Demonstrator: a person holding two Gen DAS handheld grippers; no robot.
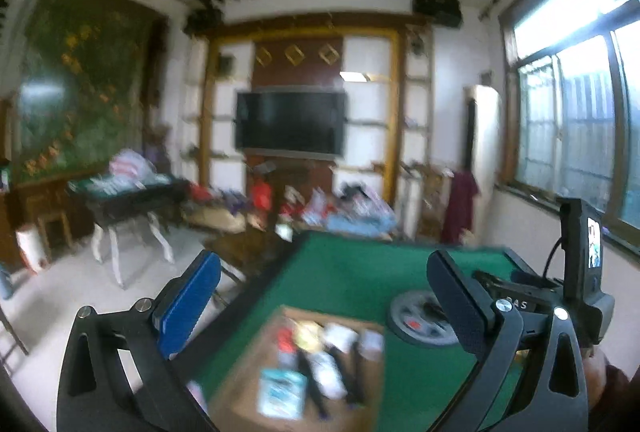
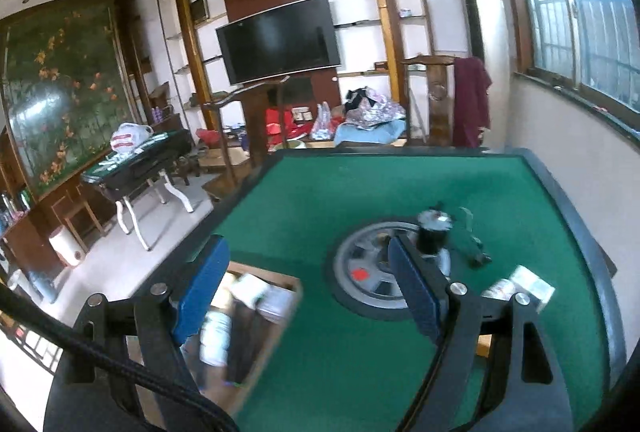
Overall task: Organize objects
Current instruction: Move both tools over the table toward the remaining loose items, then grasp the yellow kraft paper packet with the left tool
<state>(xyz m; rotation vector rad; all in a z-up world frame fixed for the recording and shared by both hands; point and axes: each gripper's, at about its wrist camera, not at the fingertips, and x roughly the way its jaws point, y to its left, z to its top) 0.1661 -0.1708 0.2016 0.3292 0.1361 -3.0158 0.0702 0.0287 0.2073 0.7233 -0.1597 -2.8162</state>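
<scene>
**Box of small objects on the green table, both grippers spread above it**

While both grippers hang over the table with nothing between their fingers, the cardboard box point(image 1: 308, 364) lies on the green felt close to the table's left edge, at the near part of it. Inside the box there are several small things: white packets, dark long pieces and a light blue pack point(image 1: 280, 392), but the blur does not let me say exactly what they are. In the right wrist view the same box point(image 2: 256, 316) shows white packets and dark strips.

To the right of the box, in the middle of the green table point(image 1: 352, 272), sits a round grey disc point(image 1: 420, 320) with a small red mark. Beyond the disc, toward the right edge, a dark small bottle point(image 2: 434, 232) stands upright, a dark tool-like thing point(image 2: 476, 248) lies beside it, and a pale small box point(image 2: 524, 286) lies nearer, well apart from the cardboard box.

The left gripper point(image 1: 320, 306) is spread wide, with its blue pad on the left and its dark pad on the right, holding nothing. The right gripper point(image 2: 308, 292) is also spread wide and holds nothing.

Behind the table a black television point(image 2: 280, 39) hangs on the wall, and a second table point(image 2: 140, 163) with a plastic bag stands at the left.
</scene>
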